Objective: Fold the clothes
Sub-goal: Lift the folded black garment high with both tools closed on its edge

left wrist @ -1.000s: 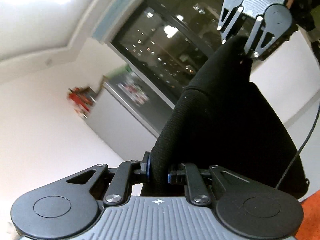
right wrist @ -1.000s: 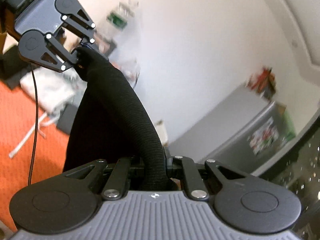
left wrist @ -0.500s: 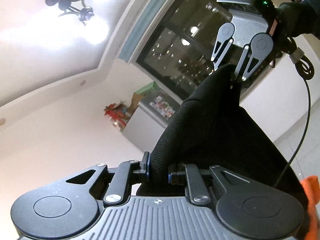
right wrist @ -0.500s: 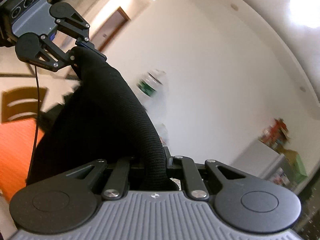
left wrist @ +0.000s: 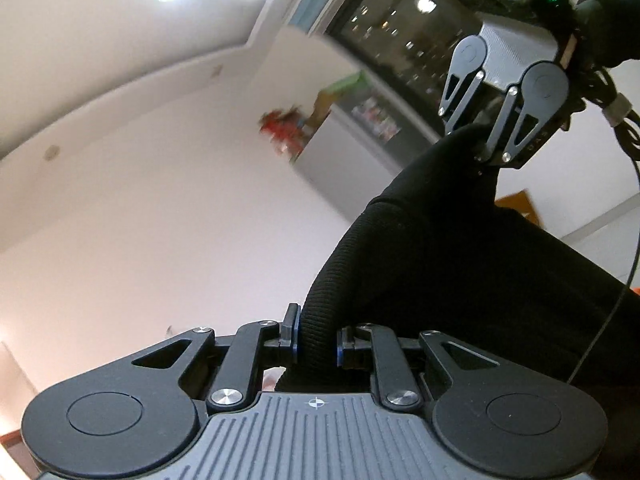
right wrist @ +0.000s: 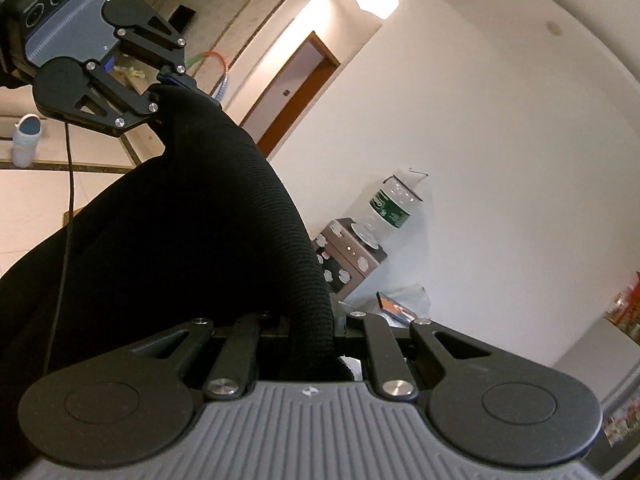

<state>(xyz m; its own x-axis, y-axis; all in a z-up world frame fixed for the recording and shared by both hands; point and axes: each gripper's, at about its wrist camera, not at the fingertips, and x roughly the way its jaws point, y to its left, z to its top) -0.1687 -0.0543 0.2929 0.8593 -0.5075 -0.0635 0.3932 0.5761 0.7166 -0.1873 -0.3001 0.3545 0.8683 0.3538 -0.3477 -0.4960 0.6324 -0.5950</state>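
Between left gripper [left wrist: 316,340] at frame bottom and right gripper [left wrist: 478,136] upper right: black garment's [left wrist: 460,248] ribbed band [left wrist: 340,264], both ends clamped tight, strung diagonally.

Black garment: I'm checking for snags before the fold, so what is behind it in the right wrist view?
Behind the black garment show pale floor and a shoe; anything directly behind is covered.

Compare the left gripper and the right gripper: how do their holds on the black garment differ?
The left gripper shows blue-edged pads; the right gripper's pads are hidden by cloth. Both are shut on the black garment's ribbed band, which spans between them in the air.
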